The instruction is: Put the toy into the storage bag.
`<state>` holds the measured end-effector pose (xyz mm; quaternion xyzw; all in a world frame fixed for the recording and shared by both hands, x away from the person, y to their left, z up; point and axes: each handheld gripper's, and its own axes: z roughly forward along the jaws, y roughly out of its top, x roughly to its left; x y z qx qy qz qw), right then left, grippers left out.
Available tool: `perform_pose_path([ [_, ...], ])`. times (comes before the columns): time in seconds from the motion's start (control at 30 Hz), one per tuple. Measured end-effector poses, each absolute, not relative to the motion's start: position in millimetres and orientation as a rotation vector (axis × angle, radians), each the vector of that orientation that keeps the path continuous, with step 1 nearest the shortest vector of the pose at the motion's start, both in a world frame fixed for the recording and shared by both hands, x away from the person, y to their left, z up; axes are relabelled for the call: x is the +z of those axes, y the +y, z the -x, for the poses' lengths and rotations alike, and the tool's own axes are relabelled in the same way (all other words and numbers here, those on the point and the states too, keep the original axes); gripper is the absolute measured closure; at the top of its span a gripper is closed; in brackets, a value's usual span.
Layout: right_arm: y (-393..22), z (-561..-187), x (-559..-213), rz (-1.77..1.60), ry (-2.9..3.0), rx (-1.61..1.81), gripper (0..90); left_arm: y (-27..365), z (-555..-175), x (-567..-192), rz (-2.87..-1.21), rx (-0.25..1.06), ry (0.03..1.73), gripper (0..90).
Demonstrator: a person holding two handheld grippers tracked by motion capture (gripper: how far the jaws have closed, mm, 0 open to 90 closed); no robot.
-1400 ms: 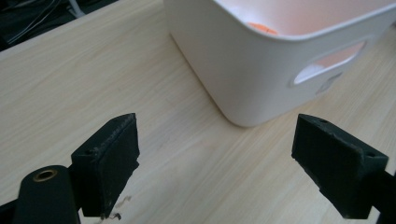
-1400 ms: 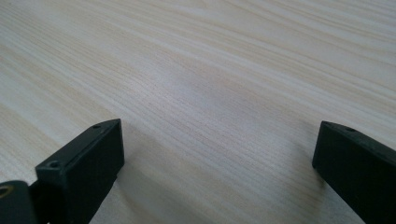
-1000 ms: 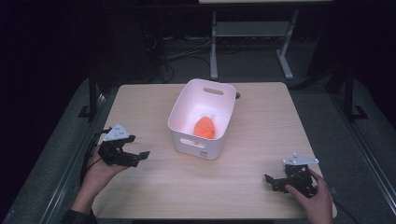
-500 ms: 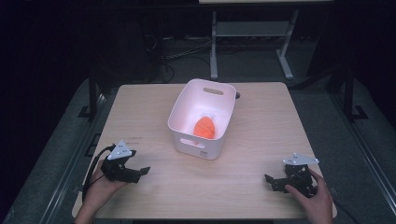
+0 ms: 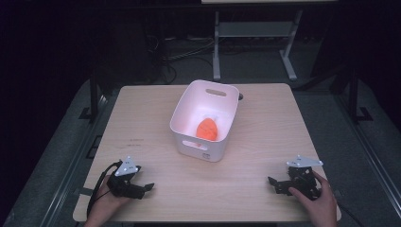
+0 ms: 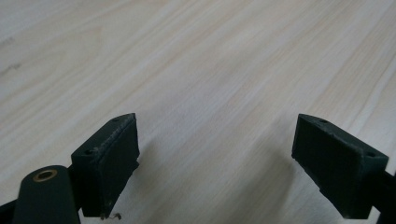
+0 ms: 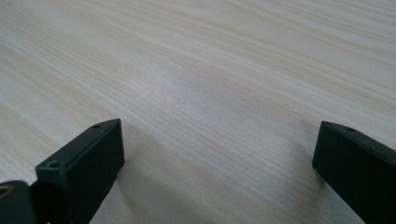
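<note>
The left gripper (image 6: 219, 163) has its jaws spread wide with nothing between them; in the left gripper view only bare pale wood grain of the desk (image 6: 210, 70) lies in the gap, and the jaws sit low over it, casting soft shadows. The right gripper (image 7: 219, 168) is likewise wide apart and empty, its two black jaws low over plain wood in the right gripper view.

In the high view the left gripper (image 5: 128, 182) rests at the near left corner of the desk (image 5: 142, 118), held by the left hand (image 5: 101, 210), jaws pointing right toward the middle. A black cable loops from it toward the desk edge. The right gripper (image 5: 295, 182) sits at the near right corner under the right hand (image 5: 319, 201), jaws pointing left. Each carries a grey three-cornered plate on top. The two grippers are well apart, facing one another across bare wood.

Between and beyond them, near the middle of the desk, stands a white bin (image 5: 189, 120) with handle slots in its end walls. An orange object (image 5: 208, 128) lies on the bin's floor, toward the near end; its kind cannot be told. Both grippers are well clear of the bin.
</note>
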<state>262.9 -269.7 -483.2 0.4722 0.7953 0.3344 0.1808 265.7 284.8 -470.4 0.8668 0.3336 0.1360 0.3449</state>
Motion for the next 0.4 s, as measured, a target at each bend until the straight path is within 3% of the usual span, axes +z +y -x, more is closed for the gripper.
perform_pose_path([
  [0.4,-269.7,-262.9,-483.1,-1.333,2.247,0.944,1.5,287.9,-264.0,-474.5,-2.212,0.367,0.847,12.9],
])
